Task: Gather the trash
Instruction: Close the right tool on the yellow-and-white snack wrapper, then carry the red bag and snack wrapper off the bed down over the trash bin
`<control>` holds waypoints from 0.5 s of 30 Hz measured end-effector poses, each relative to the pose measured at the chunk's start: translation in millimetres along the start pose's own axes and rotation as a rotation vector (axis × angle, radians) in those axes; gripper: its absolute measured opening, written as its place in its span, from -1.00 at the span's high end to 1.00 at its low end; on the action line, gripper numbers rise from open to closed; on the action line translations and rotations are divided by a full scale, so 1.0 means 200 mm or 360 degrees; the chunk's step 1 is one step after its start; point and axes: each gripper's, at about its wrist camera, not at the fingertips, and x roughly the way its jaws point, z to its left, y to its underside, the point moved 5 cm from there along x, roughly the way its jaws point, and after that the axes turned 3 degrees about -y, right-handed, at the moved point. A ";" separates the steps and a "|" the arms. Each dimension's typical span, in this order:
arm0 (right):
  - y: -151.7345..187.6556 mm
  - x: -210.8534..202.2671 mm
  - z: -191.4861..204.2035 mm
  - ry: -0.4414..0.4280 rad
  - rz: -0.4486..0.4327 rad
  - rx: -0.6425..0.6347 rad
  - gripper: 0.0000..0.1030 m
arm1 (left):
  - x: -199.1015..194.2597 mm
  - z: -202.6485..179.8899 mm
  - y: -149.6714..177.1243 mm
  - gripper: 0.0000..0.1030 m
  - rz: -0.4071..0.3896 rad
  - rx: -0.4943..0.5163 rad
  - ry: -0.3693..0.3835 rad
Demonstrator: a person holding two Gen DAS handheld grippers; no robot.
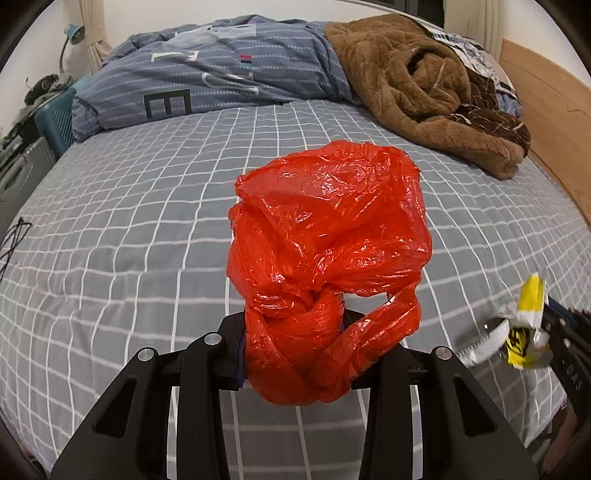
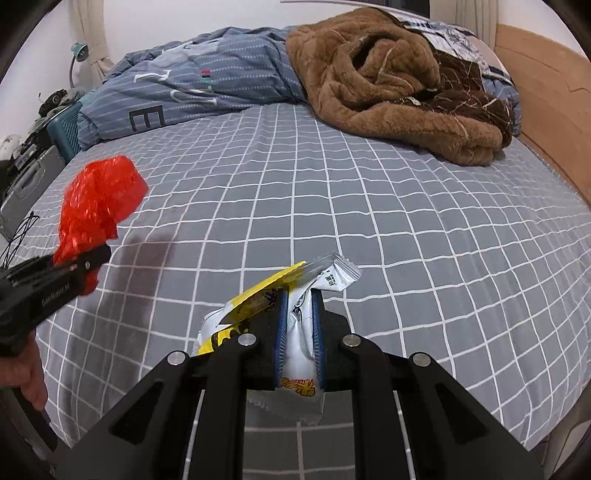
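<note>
Clutter (image 2: 33,162) occupies the far left beside the bed: a grey case, a teal crate and dark cables, with a small teal lamp (image 1: 75,33) against the curtain above. Next to it lies the bed sheet (image 1: 147,221), grey with a white grid, covering the whole mattress. A folded blue-grey duvet (image 1: 207,74) with block letters sits along the far edge.

Left gripper (image 1: 295,354): both fingers are clamped on the knotted neck of a crumpled red plastic bag (image 1: 328,229). The bag is clear of the sheet and balloons forward above the jaws; one handle loop hangs to the right of the knot. In the right wrist view the same gripper (image 2: 92,258) enters from the left edge with the red bag (image 2: 98,199) standing above its tip, and a dark shadow falls on the sheet just beside it. A hand (image 2: 31,373) grips the tool body at the lower left.

Right gripper (image 2: 299,332): the blue pads are closed on a white and yellow snack wrapper (image 2: 295,325). The wrapper is pinched between them, raised above the sheet, its serrated end projecting past the fingertips and a yellow flap folding out to the left. In the left wrist view this wrapper (image 1: 524,325) appears blurred at the right edge.

Further right, a brown fleece blanket (image 2: 391,81) lies heaped near the wooden headboard (image 2: 546,96).
</note>
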 end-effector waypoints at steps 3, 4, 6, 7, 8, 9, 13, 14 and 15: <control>0.03 -0.04 0.01 0.0003 -0.0006 -0.0008 0.76 | -0.06 0.00 0.05 0.31 -0.0005 -0.0012 0.0005; 0.04 -0.06 0.02 0.0004 -0.0009 -0.0010 0.76 | -0.08 0.00 0.07 0.31 -0.0004 -0.0015 0.0007; 0.06 -0.09 0.02 0.0006 -0.0022 -0.0015 0.76 | -0.11 0.01 0.11 0.31 -0.0005 -0.0024 0.0009; 0.07 -0.11 0.03 0.0007 -0.0029 -0.0017 0.76 | -0.13 0.02 0.12 0.31 -0.0004 -0.0029 0.0011; 0.07 -0.12 0.03 0.0008 -0.0036 -0.0020 0.76 | -0.14 0.02 0.14 0.31 -0.0006 -0.0031 0.0013; 0.08 -0.15 0.04 0.0010 -0.0046 -0.0021 0.76 | -0.17 0.02 0.15 0.31 -0.0011 -0.0034 0.0014; 0.11 -0.20 0.06 0.0013 -0.0064 -0.0026 0.76 | -0.25 0.03 0.20 0.31 -0.0026 -0.0042 0.0021; 0.12 -0.22 0.06 0.0013 -0.0066 -0.0026 0.76 | -0.26 0.03 0.21 0.31 -0.0029 -0.0044 0.0023; 0.13 -0.23 0.07 0.0012 -0.0068 -0.0027 0.76 | -0.27 0.03 0.22 0.31 -0.0029 -0.0046 0.0023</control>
